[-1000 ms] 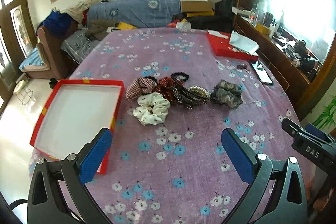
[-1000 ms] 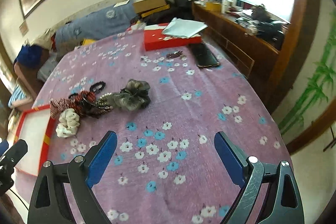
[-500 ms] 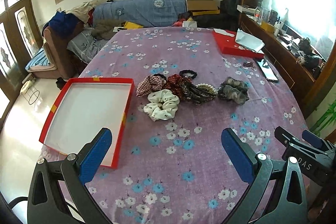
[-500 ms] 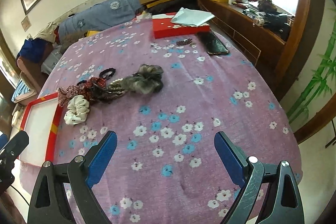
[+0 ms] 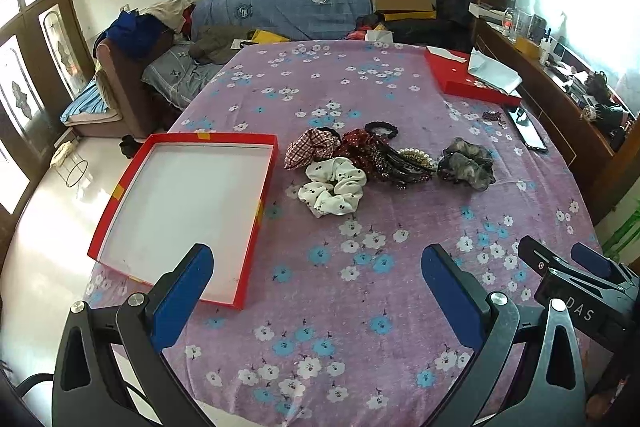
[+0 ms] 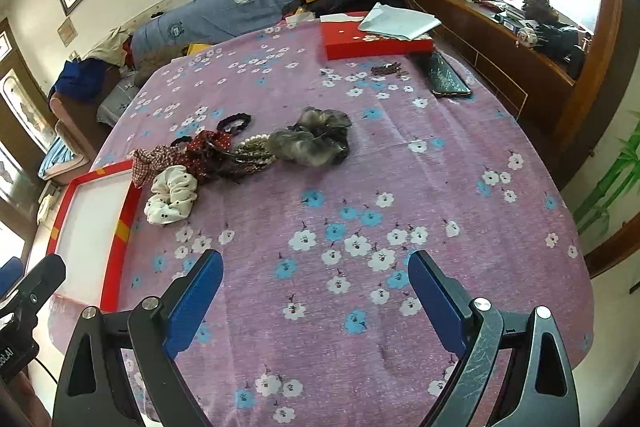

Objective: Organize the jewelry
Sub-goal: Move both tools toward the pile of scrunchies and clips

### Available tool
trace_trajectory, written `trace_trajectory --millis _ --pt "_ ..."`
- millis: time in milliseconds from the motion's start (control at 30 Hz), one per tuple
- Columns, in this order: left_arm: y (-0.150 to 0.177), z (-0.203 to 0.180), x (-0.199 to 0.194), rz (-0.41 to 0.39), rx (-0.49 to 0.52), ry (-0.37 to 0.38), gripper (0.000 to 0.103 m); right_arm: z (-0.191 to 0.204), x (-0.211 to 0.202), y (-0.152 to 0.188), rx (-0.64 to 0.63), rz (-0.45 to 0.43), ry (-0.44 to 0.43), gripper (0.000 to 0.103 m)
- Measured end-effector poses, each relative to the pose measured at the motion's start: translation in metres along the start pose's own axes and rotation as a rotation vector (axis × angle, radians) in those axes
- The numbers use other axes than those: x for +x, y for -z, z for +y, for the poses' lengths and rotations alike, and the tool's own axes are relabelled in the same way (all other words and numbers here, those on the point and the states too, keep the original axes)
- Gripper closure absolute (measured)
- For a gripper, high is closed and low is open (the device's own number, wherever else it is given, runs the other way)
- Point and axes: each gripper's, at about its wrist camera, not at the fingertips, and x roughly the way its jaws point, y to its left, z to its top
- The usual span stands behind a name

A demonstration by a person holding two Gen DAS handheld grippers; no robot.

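A round table draped in a purple cloth (image 5: 360,291) printed with white and blue flowers filled both views, with a cluttered sofa (image 5: 280,11) behind it and a dark wooden sideboard (image 6: 500,43) along the window side. Near the table's left edge lay a shallow red tray (image 5: 264,183) with a white floor, nothing in it. Just beside its right rim sat a loose heap of hair accessories: a red-and-white checked scrunchie (image 5: 310,147), a white scrunchie with dark dots (image 5: 334,187) in front of it, a dark red dotted scrunchie (image 5: 360,147), a black hair tie (image 5: 382,129), a pearl-beaded piece (image 5: 416,157) among dark clips, and a grey mottled scrunchie (image 5: 464,163) at the right end. Farther back a closed red box (image 6: 376,41) carried folded white paper (image 6: 398,21), and a dark phone (image 6: 444,77) and a small beaded item (image 6: 388,69) lay near it.

The left gripper (image 5: 318,279) hovered over the near part of the cloth, its blue-padded jaws spread wide and holding nothing; the heap lay well ahead of it, the tray ahead to its left. The right gripper (image 6: 316,285) was likewise wide apart and empty, with the heap well ahead and to its left.
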Motion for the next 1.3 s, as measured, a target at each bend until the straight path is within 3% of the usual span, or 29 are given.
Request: trace_trajectory --millis 1100,1300 --pt "0.001 -0.005 0.033 0.115 0.027 -0.029 0.000 0.009 0.030 -0.009 -0.021 0.049 -0.078 0.007" --pt "-0.006 0.020 0.044 0.116 -0.060 -0.001 0.000 -0.004 0.038 -0.018 -0.003 0.038 -0.056 0.007"
